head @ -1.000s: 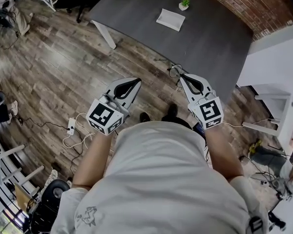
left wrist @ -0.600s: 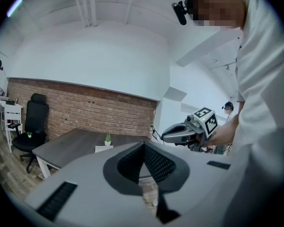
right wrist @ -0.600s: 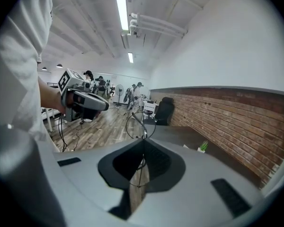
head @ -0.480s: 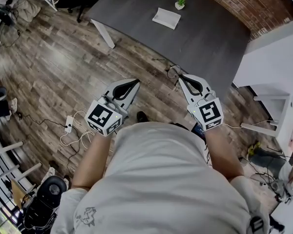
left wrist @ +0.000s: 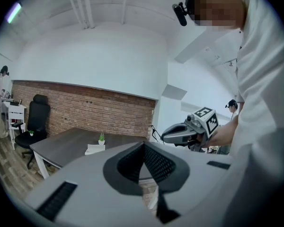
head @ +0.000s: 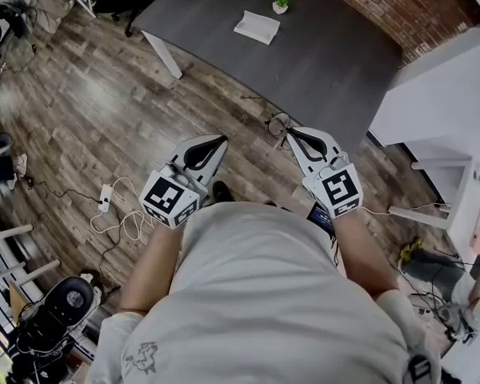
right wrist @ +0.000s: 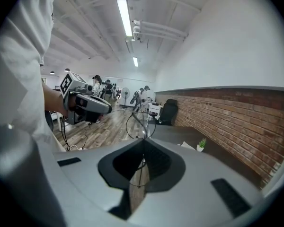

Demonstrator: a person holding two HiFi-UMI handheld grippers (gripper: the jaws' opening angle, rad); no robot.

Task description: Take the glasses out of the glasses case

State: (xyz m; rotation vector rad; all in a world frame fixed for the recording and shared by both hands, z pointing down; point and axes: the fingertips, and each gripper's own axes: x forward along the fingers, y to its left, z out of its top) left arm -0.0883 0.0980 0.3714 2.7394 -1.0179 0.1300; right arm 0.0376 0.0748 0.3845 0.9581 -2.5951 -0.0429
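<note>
Glasses (head: 278, 123) hang from the tip of the right gripper (head: 291, 134). Its jaws are pinched together on the thin wire frame, and one round lens sticks out beyond them. They are over the floor (head: 104, 102), just short of the near edge of the table (head: 328, 54). The left gripper (head: 222, 139) is beside it on the left, jaws together with nothing between them. A white object (head: 257, 27) and a plant (head: 281, 2) sit at the far end of the table; I cannot tell whether the white object is the case. The glasses look already out, so the step in hand is probably carrying them to the table. The hold is slight and on wire, so move level without swinging. Lower until the frame rests on bare tabletop, and only then let the jaws part.
</note>
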